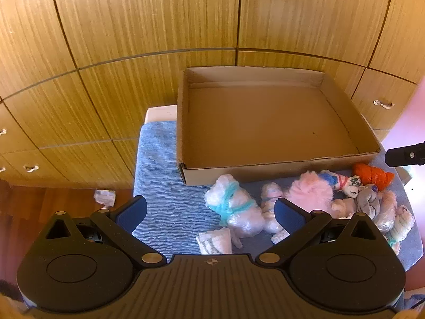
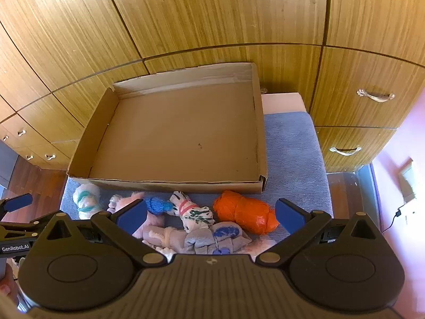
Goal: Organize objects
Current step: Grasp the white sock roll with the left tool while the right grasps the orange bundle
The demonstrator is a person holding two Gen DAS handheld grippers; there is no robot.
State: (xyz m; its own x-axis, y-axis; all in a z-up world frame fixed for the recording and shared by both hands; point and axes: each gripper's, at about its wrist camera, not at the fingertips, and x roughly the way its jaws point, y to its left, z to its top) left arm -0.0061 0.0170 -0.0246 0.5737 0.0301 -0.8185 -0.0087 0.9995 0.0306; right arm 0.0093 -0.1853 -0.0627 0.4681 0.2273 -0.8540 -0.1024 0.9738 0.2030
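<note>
A wall of wooden cabinets [image 1: 148, 26] with pale drawer handles fills the upper half of both views. Below it a blue towel [image 1: 159, 175] covers the work surface, and on the towel sits a shallow cardboard box [image 1: 276, 164], open-topped, with nothing inside it.

From the left gripper [image 1: 211, 214], the box lies at about one o'clock, well beyond the fingertips. From the right gripper [image 2: 211, 216], it lies at about eleven o'clock, its near wall [image 2: 164, 184] running across just past the row of bundles.

The bundles lie in a loose row on the towel along the near side of the box. In the right wrist view an orange plastic-wrapped bundle [image 2: 243, 215] sits at one o'clock from the gripper, just inside its right finger. A grey cloth bundle with blue print [image 2: 212, 239] lies directly between the fingers, close to the gripper body. A white bundle with green marks and a red tie [image 2: 192, 211] sits at twelve o'clock, touching a small blue knitted piece [image 2: 156, 205] at eleven. A white bundle tied with teal yarn [image 2: 86, 199] lies at ten o'clock, outside the left finger.

In the left wrist view, that teal-tied bundle [image 1: 233, 207] lies between the fingers at twelve to one o'clock, with a pink fluffy bundle [image 1: 310, 191] at two o'clock beyond the right finger and a small folded white cloth [image 1: 215, 242] at six o'clock, near the gripper body.

Both grippers stand with jaws spread wide, pads touching nothing, tilted steeply down toward the towel.
</note>
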